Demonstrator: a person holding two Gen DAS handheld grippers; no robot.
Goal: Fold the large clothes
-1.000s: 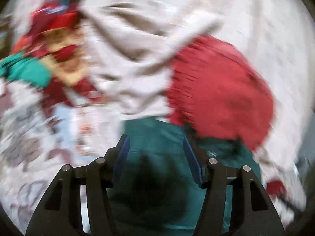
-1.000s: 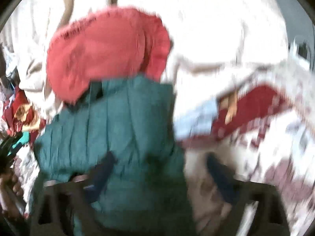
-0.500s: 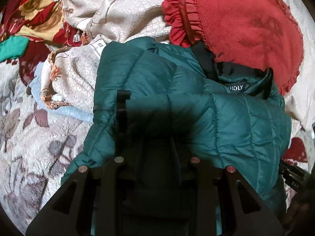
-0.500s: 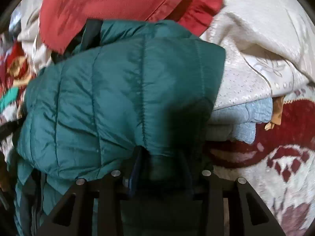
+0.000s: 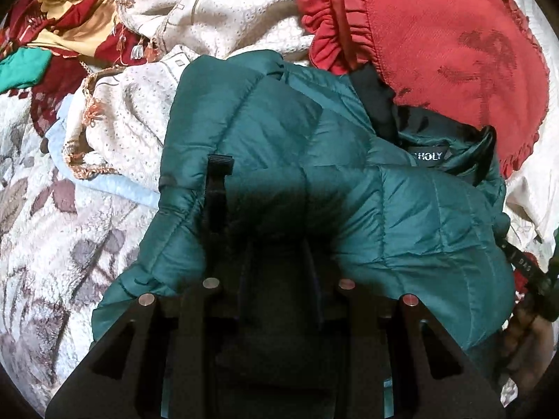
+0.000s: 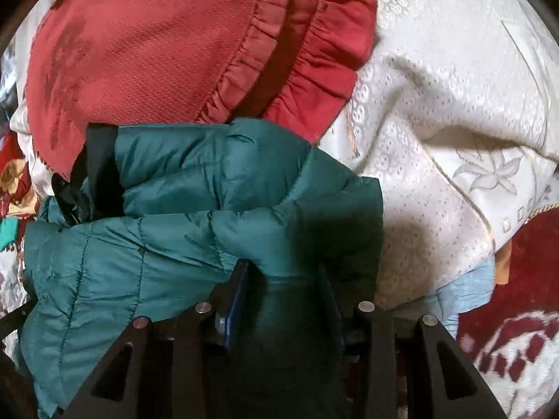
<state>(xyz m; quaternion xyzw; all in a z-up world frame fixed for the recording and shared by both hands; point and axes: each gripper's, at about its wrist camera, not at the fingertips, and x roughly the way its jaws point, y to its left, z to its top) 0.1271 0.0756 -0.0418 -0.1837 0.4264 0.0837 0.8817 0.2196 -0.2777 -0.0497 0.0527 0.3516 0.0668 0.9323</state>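
Observation:
A dark green quilted puffer jacket [image 5: 314, 181] lies bunched on a bed, its black collar and neck label [image 5: 428, 156] against a red frilled cushion [image 5: 436, 45]. My left gripper [image 5: 277, 255] is shut on a fold of the jacket; its fingers are mostly buried in the cloth. In the right wrist view the jacket [image 6: 209, 216] fills the lower left. My right gripper [image 6: 283, 289] is shut on another fold of it, with the cloth bulging between the blue pads [image 6: 237, 296].
A cream embroidered blanket [image 6: 454, 122] lies behind and to the right, over a pale blue cloth [image 6: 468, 289]. A floral bedspread [image 5: 45, 244] covers the left. Red and gold fabric [image 5: 70, 24] is piled at the far left. The red cushion [image 6: 157, 52] sits just beyond the jacket.
Both grippers closed on the jacket after a fast, blurred approach a second ago. Since half a second ago the right gripper has moved closer to the cushion; the left view is almost unchanged.

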